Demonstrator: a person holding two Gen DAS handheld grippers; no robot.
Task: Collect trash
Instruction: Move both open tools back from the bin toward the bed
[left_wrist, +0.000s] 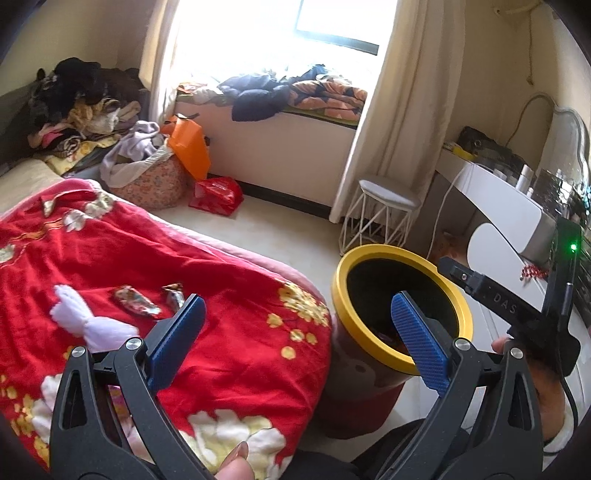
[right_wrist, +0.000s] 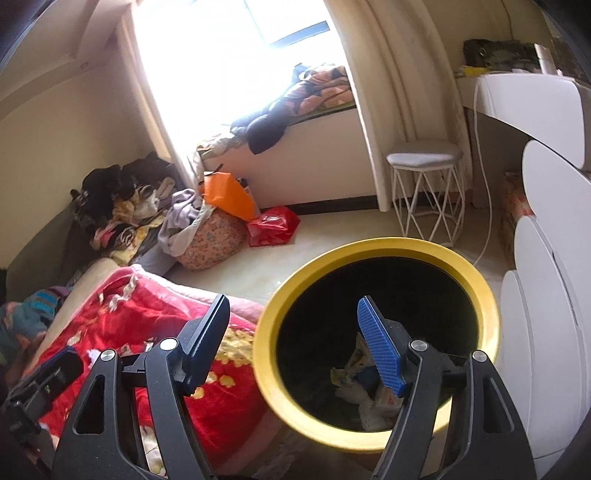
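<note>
A trash bin with a yellow rim (left_wrist: 373, 254) (right_wrist: 280, 291) stands on the floor beside the bed. Crumpled paper and wrappers (right_wrist: 364, 384) lie at its bottom. Two shiny candy wrappers (left_wrist: 135, 301) (left_wrist: 174, 293) and a crumpled white tissue (left_wrist: 86, 321) lie on the red flowered blanket (left_wrist: 207, 266). My left gripper (left_wrist: 301, 321) is open and empty, above the blanket's edge, its left finger next to the smaller wrapper. My right gripper (right_wrist: 291, 321) is open and empty, held over the bin's near rim, its right finger above the opening. The right gripper also shows in the left wrist view (left_wrist: 491, 291).
A white wire-legged stool (left_wrist: 384, 218) (right_wrist: 426, 184) stands behind the bin. A white dressing table (left_wrist: 509, 206) (right_wrist: 546, 229) is at the right. Red (left_wrist: 216, 194) and orange (left_wrist: 190, 146) bags, a cloth bundle and piled clothes (left_wrist: 81, 107) lie by the window seat.
</note>
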